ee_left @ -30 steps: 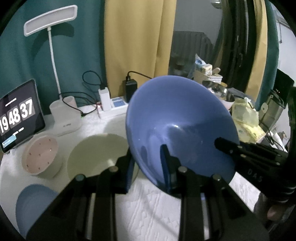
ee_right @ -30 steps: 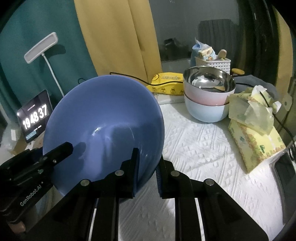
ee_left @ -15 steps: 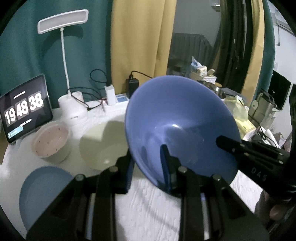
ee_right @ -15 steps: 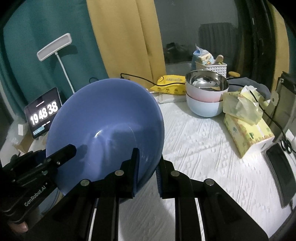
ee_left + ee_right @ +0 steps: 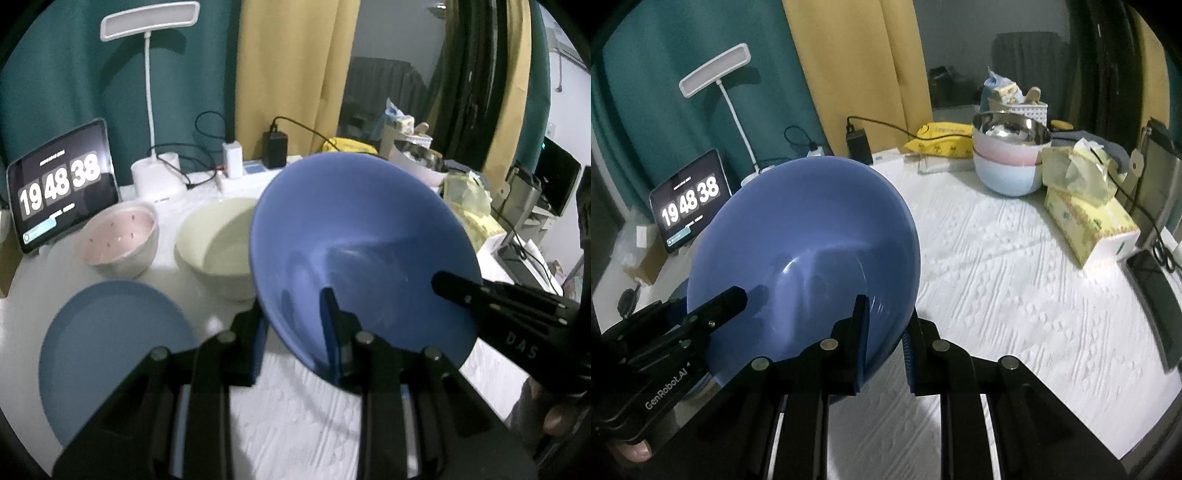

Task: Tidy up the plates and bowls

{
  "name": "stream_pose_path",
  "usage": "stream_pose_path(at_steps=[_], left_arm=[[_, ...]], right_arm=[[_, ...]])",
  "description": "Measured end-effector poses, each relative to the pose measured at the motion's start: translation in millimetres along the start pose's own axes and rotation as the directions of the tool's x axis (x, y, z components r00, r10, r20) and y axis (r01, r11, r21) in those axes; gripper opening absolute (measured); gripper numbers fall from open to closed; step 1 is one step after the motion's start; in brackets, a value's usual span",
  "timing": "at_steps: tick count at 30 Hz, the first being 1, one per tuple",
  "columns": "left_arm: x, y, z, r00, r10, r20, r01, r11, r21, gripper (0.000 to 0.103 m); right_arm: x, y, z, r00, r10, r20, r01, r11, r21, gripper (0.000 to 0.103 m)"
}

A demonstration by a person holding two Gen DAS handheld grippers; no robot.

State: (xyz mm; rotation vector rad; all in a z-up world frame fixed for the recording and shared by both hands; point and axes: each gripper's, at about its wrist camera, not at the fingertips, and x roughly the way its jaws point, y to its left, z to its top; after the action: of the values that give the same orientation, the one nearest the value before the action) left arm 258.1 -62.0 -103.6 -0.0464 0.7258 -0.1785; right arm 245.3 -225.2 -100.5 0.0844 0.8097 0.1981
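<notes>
One big blue bowl hangs tilted above the surface, carried by two grippers at once: the left gripper has its fingers closed on the rim nearest its own camera, one finger inside the bowl and one outside, and the right gripper pinches the rim on the opposite side the same way. The bowl is smooth, round and wide, with a faint sheen inside. Below it on the left, count three pieces: one flat blue plate, one cream bowl, deep and matte, and one pale bowl with a pink inside dotted with small marks; these two bowls sit side by side behind the plate. Far right, a stack of three nested bowls: shiny steel on top, pink in the middle, light blue beneath. The surface wears a white cloth with a raised woven pattern. One tablet clock and one white lamp stand at the back, and one tissue box sits right of the stack.
</notes>
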Motion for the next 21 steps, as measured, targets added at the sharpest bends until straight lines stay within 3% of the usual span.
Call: stream_pose_path(at_steps=[21], left_arm=[[-4.7, 1.7, -41.5, 0.993, -0.027, -0.115, 0.028, 1.0, 0.011, 0.029]], right_arm=[[-9.1, 4.6, -29.1, 0.995, -0.018, -0.095, 0.021, 0.999, 0.032, 0.018]])
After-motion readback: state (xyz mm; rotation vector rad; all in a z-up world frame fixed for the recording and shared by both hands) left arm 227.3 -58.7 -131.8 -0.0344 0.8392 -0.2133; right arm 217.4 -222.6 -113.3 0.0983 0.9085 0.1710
